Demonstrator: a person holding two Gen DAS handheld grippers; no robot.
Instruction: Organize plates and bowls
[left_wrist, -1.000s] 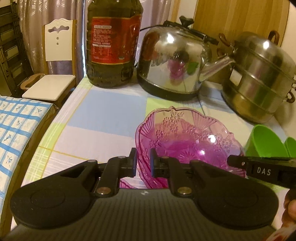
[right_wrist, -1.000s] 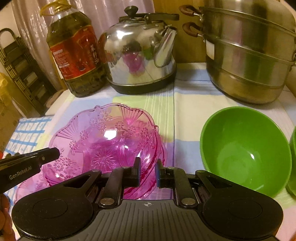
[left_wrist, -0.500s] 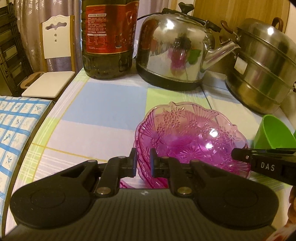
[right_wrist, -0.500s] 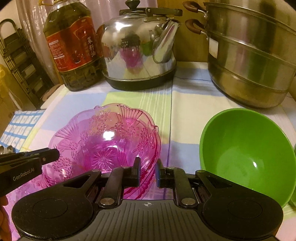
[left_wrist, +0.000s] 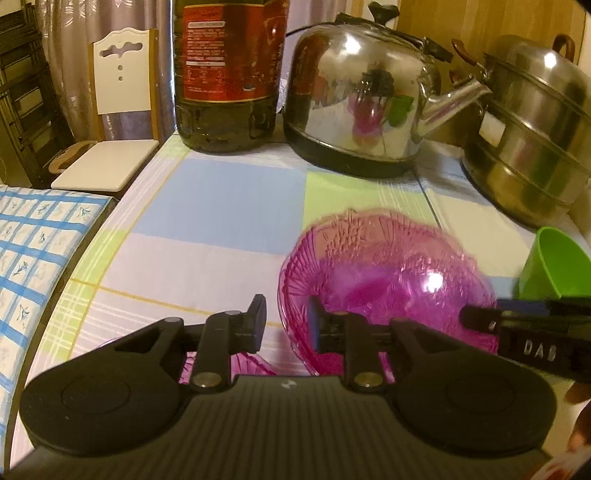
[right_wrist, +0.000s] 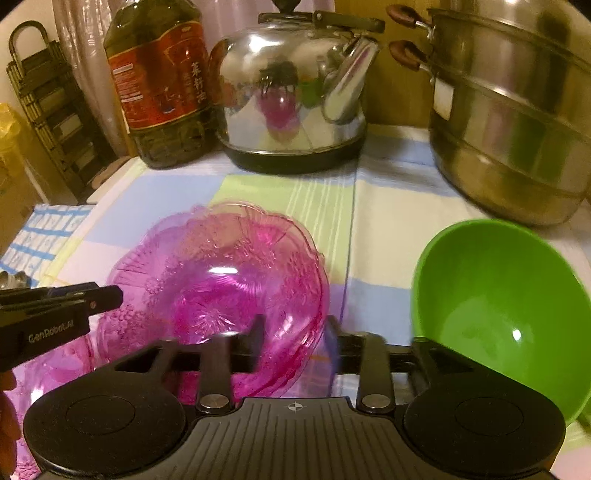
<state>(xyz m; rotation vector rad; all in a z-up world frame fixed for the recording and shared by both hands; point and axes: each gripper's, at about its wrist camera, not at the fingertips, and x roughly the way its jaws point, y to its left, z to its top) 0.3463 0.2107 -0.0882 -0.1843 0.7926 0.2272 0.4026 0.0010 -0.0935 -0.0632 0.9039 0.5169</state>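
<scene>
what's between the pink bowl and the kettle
Nothing: only bare checked tablecloth lies between the pink bowl and the kettle. The right wrist view shows it best.

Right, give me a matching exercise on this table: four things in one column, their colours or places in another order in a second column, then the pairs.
Things:
1. kettle
2. oil bottle
3. steamer pot
4. plain bowl

Descriptions:
A. green, near right on the tablecloth
B. shiny, at the back in the middle, spout toward the right
C. red label, back left
D. stacked steel tiers with brown handles, back right

Pairs: 1-B, 2-C, 3-D, 4-A
</scene>
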